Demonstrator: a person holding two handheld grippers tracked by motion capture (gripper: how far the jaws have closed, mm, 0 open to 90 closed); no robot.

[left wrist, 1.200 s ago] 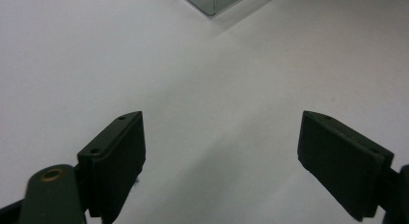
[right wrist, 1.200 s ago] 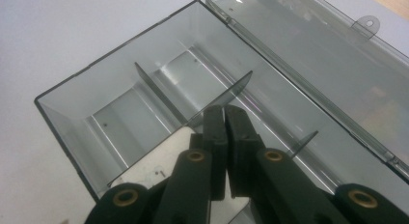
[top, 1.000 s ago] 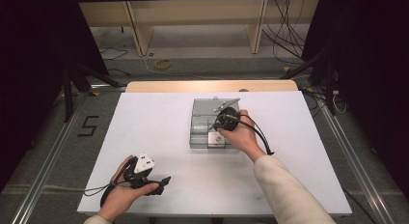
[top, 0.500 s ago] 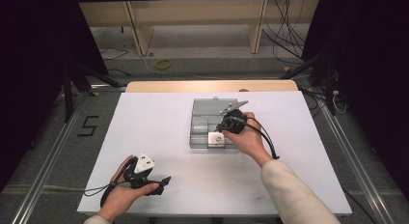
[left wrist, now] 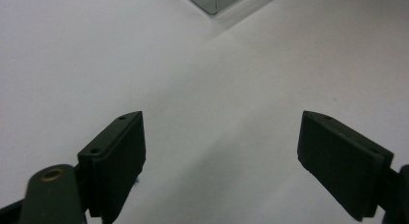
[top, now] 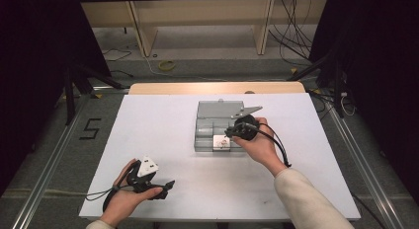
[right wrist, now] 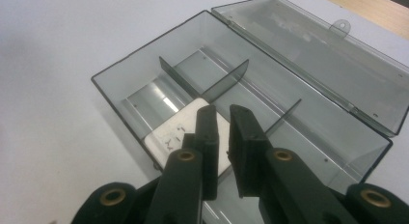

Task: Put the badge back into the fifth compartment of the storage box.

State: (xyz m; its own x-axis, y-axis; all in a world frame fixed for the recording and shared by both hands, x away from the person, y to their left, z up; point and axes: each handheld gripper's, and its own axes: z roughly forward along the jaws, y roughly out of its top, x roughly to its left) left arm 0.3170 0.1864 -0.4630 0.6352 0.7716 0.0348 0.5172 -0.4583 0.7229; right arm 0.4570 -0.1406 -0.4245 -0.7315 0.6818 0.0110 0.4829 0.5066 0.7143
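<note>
Eraser [right wrist: 181, 132] low centre of frame looks light, firm, slightly grippy; my right gripper [right wrist: 223, 119] jaws, just easing apart to a narrow empty gap, should pinch its long sides.

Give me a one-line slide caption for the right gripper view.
Right gripper above an open compartment box, its nearly closed jaws empty over a white block.

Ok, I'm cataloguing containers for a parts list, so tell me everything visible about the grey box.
The grey box is translucent smoky plastic, rectangular, resting flat on the white table. Its hinged lid lies open behind it, with a small latch tab on its edge. Thin dividers split the tray into compartments. One front compartment holds a flat white block with dark marks.
</note>
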